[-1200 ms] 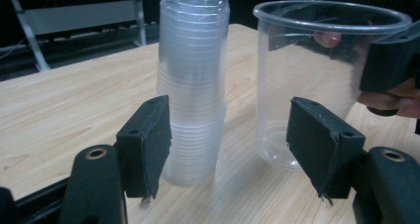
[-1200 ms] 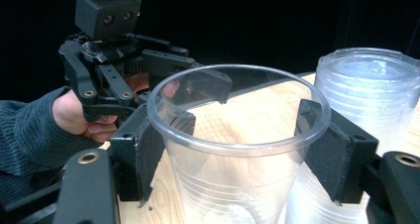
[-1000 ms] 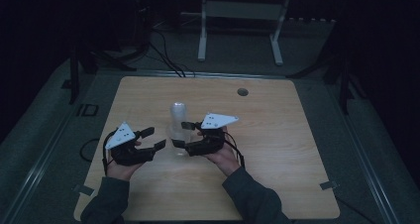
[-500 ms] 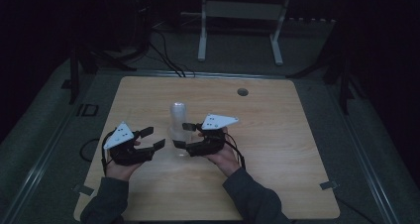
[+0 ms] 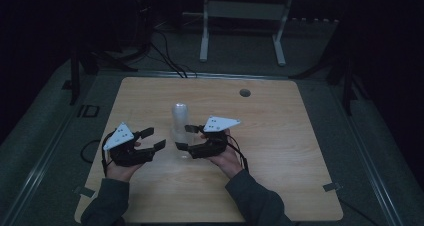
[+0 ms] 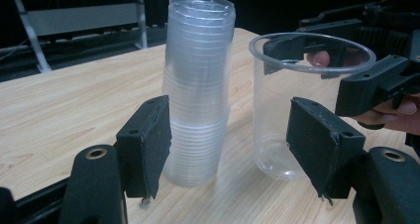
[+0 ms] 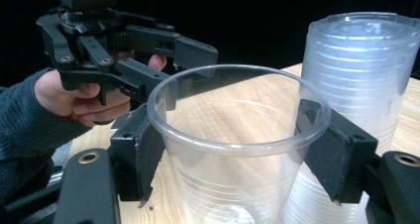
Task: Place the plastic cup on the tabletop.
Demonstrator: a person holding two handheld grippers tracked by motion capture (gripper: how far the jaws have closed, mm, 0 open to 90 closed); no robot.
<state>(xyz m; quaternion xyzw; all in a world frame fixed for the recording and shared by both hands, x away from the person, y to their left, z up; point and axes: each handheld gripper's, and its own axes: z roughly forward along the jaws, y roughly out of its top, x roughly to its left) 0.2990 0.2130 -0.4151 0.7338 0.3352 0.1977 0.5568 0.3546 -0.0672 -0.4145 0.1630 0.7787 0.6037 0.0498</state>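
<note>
Upright on the bench (image 5: 280, 136), a single clear cup (image 7: 233, 149) stood just beside the cup stack (image 6: 198, 85), pinched at its sides by the right gripper (image 7: 233, 154) fingers. Nearby, the left gripper (image 5: 152, 138) fingers were spread, holding nothing.

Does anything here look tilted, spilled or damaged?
Nothing stands out. The stack of cups stands upright on the table, and the single cup sits upright between the right gripper's jaws, undamaged.
</note>
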